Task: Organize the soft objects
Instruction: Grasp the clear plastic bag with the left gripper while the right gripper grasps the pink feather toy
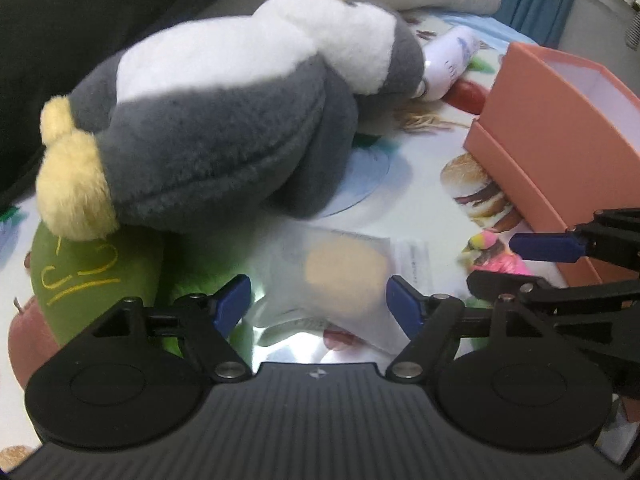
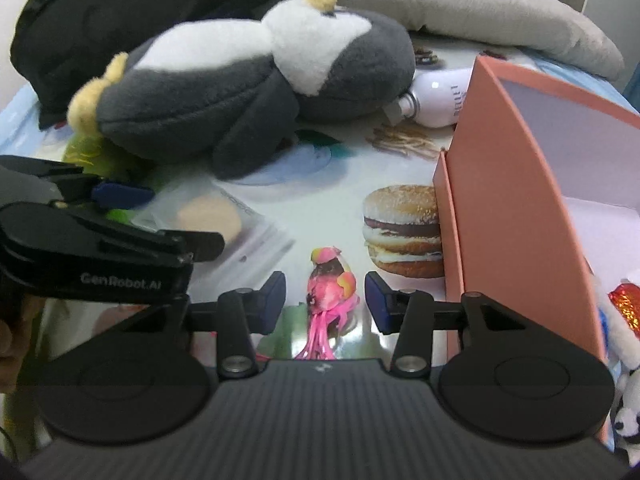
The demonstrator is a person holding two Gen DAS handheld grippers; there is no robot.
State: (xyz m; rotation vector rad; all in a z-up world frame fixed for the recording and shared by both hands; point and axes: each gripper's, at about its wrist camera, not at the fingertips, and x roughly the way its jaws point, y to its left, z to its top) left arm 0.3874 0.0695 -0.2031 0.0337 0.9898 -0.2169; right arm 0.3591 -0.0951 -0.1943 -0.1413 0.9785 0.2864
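A grey and white penguin plush (image 1: 224,128) (image 2: 248,80) with yellow feet lies on its side on the printed cloth. Its feet rest on a green plush (image 1: 92,272). My left gripper (image 1: 318,296) stands open just above a clear packet holding a beige puff (image 1: 344,276) (image 2: 212,212); the pads do not touch it. My right gripper (image 2: 325,292) is open over a small pink bird (image 2: 330,288) (image 1: 496,256) lying on the cloth, its pads apart from it. I cannot tell whether the bird is a toy or a print.
An open salmon box (image 1: 552,120) (image 2: 520,200) stands at the right, with a small panda plush (image 2: 628,420) and a red shiny item (image 2: 624,304) inside. A white bottle (image 1: 448,64) (image 2: 440,96) lies behind the penguin. Black fabric (image 2: 120,12) and a grey cushion (image 2: 500,4) line the back.
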